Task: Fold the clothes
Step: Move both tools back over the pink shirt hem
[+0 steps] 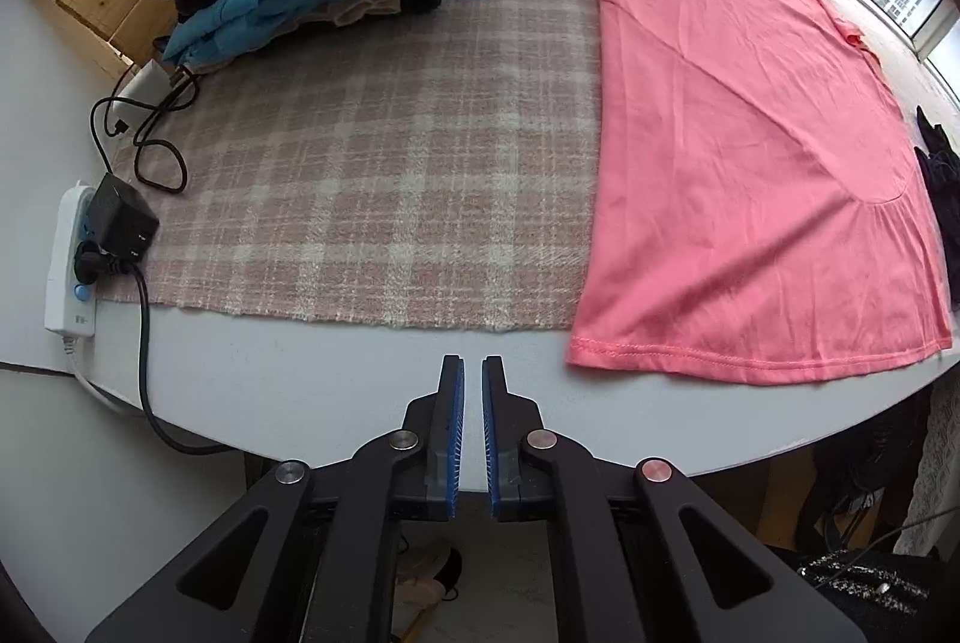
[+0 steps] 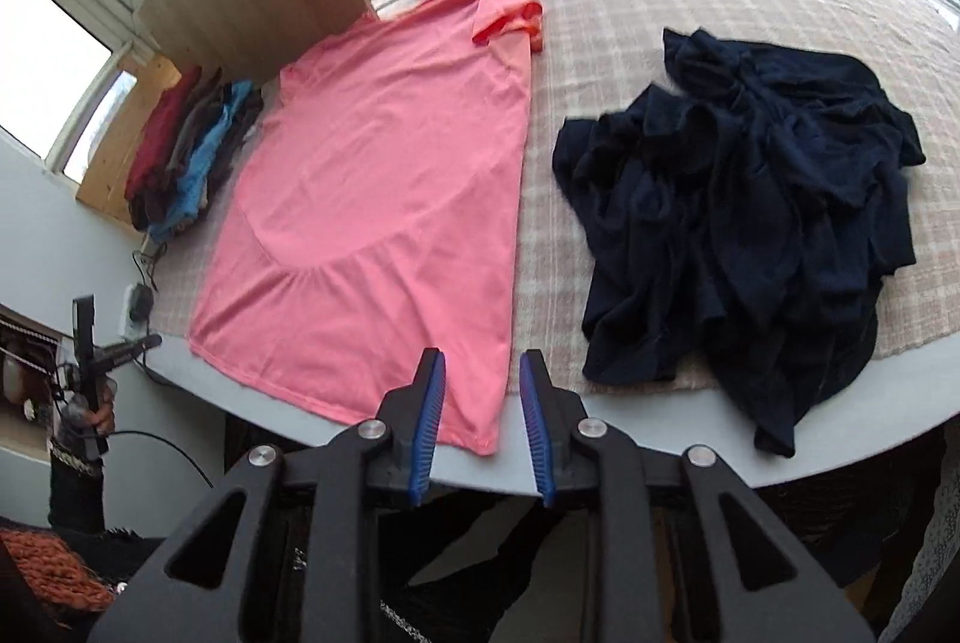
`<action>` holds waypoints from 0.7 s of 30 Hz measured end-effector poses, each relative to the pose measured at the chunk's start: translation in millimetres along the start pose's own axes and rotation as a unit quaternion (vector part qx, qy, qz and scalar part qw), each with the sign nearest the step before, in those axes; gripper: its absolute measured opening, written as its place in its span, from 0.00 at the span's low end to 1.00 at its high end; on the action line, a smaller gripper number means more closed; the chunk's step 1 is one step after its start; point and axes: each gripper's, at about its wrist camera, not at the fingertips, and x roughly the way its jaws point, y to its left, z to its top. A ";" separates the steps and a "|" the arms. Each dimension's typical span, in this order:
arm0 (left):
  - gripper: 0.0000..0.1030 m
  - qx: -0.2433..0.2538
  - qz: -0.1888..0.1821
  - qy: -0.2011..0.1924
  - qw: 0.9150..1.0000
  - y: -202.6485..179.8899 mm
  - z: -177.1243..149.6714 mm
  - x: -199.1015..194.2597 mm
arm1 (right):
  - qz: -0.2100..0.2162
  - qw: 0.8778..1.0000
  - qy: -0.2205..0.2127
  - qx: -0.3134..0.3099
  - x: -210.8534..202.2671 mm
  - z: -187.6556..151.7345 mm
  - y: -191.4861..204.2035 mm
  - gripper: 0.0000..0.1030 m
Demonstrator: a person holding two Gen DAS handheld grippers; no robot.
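Hovering at the table's near edge, I hold my left gripper (image 1: 472,364) nearly closed and empty, my right gripper (image 2: 482,364) parted and empty over the hem of the flat coral-pink cotton shirt (image 2: 384,199) at frame centre; a shallow pinch there could drag it off the grey tabletop (image 1: 336,379).

A pink T-shirt (image 2: 372,199) lies flat, folded lengthwise, hem at the surface's near edge, between a stack of folded clothes (image 2: 186,156) and a crumpled navy garment (image 2: 750,217).
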 end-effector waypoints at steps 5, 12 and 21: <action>0.05 0.086 -0.135 -0.069 0.985 -76.5 43.3 -48.2 | -0.045 0.995 -0.063 -0.055 -36.3 102.9 38.0 0.25; 0.11 0.176 -0.217 -0.153 0.948 -164.0 126.8 -149.2 | -0.024 0.989 -0.101 -0.107 -73.0 241.2 76.8 0.30; 0.18 0.094 -0.136 -0.180 0.970 -169.4 147.6 -154.3 | -0.043 0.977 -0.029 -0.205 82.2 285.5 31.0 0.41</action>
